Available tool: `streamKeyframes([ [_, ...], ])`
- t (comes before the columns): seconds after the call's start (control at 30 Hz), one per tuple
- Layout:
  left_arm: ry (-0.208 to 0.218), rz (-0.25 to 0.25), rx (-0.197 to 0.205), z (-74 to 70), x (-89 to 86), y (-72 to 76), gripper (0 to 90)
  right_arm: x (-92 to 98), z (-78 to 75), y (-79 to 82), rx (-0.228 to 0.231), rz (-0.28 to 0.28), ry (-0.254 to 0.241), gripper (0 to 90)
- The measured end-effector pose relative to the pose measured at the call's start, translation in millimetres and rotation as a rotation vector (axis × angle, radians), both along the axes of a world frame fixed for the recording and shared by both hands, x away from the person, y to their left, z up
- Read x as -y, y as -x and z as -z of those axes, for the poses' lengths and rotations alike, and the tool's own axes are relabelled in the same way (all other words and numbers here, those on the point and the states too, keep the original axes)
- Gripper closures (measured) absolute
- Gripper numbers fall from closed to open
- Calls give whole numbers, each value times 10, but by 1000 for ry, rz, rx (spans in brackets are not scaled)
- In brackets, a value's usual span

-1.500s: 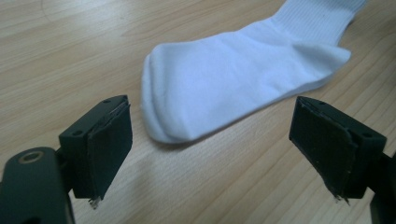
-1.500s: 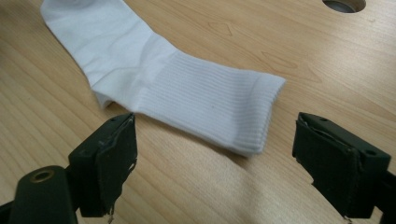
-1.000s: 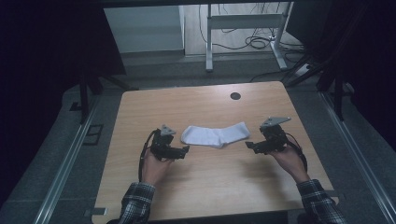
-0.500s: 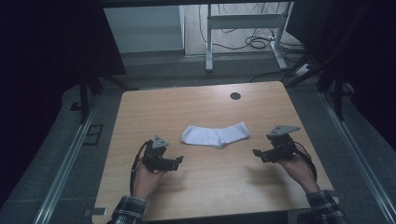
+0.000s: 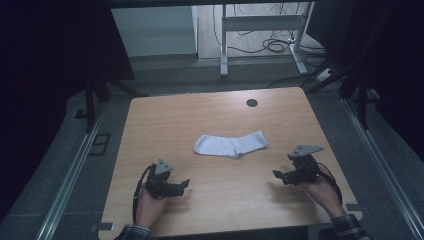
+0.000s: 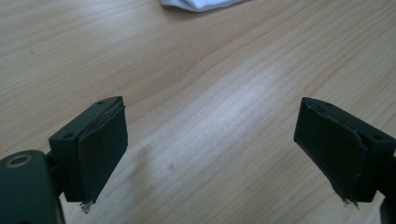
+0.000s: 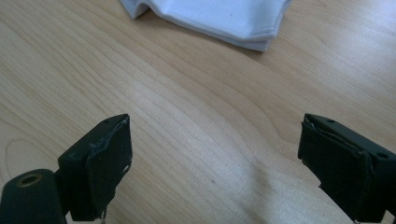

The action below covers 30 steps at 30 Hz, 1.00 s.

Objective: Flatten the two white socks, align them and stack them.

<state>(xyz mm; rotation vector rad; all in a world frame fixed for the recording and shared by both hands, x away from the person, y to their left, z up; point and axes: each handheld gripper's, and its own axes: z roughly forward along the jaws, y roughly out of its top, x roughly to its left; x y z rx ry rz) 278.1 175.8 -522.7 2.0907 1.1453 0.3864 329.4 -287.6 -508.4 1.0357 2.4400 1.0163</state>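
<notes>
Near the sock point(image 5: 231, 144), both my grippers have drawn back: left gripper point(image 5: 184, 184) and right gripper point(image 5: 276, 174) low over the surface point(image 5: 210, 112), fingers spread wide, holding nothing.

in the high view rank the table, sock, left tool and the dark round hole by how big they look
1. table
2. sock
3. left tool, nearer the camera, so its true size beside the sock is unsure
4. dark round hole
</notes>
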Motion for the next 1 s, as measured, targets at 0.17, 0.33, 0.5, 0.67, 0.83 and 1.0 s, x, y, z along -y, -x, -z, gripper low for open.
streamKeyframes([
  [0.17, -2, 7, -7, 53, -8, 73, 101, -10, 74, 44, -17, -14, 14, 89],
  [0.33, -7, 14, -20, 101, -1, 116, 100, -28, 150, 76, -32, -21, 26, 87],
  [0.5, -35, 30, -32, 141, 38, 131, 100, -48, 210, 93, -38, -34, 52, 80],
  [0.67, -71, 45, -38, 191, 84, 139, 95, -71, 286, 111, -49, -50, 46, 56],
  [0.83, -64, 57, -22, 208, 75, 144, 94, -60, 319, 124, -25, -42, 21, 39],
  [1.0, -61, 63, -14, 217, 62, 149, 93, -63, 335, 137, -18, -34, 10, 33],
])
